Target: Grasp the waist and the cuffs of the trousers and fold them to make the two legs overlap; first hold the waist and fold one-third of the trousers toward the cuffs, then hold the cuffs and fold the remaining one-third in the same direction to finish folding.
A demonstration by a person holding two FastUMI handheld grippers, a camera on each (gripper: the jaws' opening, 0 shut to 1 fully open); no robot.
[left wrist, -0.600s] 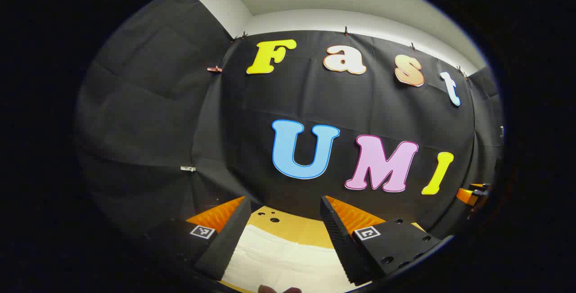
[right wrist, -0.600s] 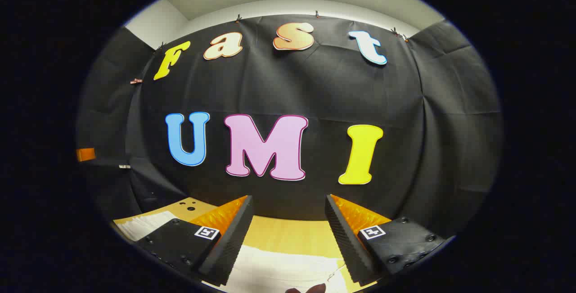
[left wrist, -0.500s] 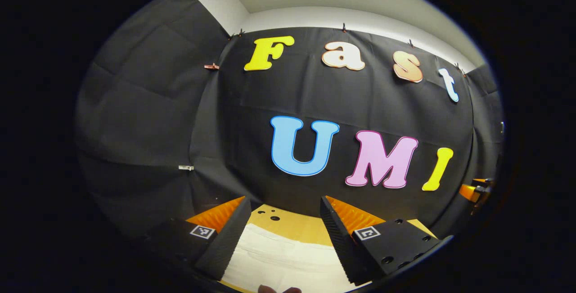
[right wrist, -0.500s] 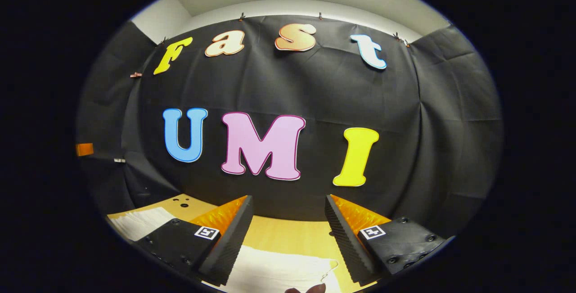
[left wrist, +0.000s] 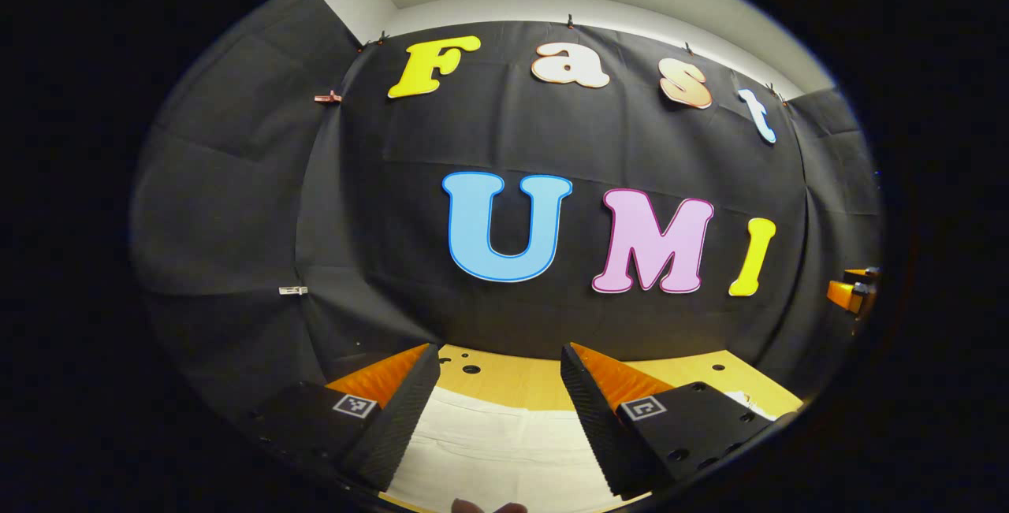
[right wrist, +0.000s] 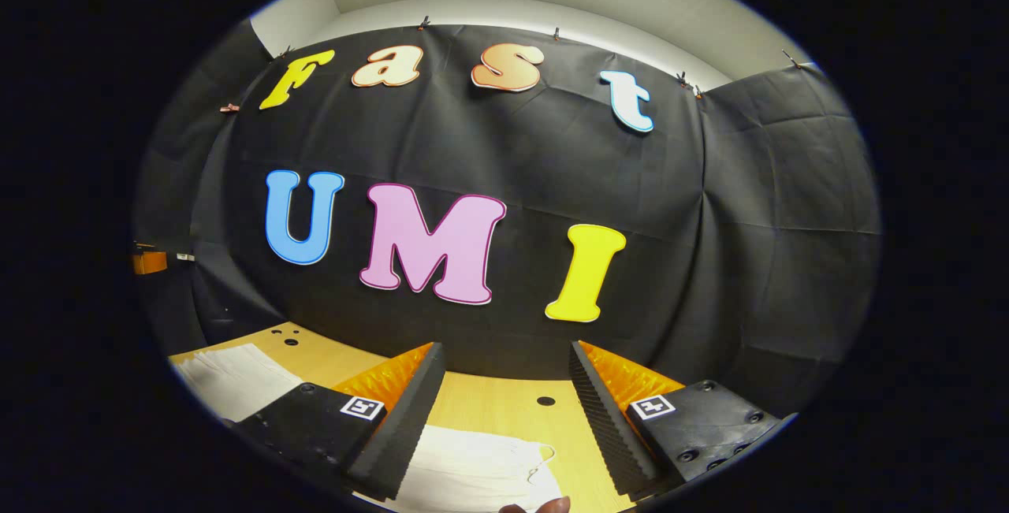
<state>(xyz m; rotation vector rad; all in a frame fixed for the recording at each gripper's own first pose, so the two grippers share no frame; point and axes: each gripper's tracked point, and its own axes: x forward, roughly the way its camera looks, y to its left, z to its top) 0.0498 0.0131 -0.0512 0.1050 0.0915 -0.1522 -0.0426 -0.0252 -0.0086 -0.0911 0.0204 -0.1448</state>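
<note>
Left tool (left wrist: pixel 498 410) spread wide, nothing between its fingers; white trousers (left wrist: pixel 493 450) lie flat on the wooden counter (left wrist: pixel 528 383) just below and ahead of it. Right tool (right wrist: pixel 504 410) likewise spread, above a trouser edge (right wrist: pixel 473 470) with a thin cord loop (right wrist: pixel 540 462). More white cloth lies at far left in the right gripper view.

In the left gripper view, the trousers (left wrist: pixel 497 450) are lying on the table (left wrist: pixel 536 383), reaching between the spread fingers of the left gripper (left wrist: pixel 498 410), with the booth wall standing behind the table's far edge. In the right gripper view, the trousers (right wrist: pixel 473 470) are lying between the parted fingers of the right gripper (right wrist: pixel 504 410) and spreading off to its left.
</note>
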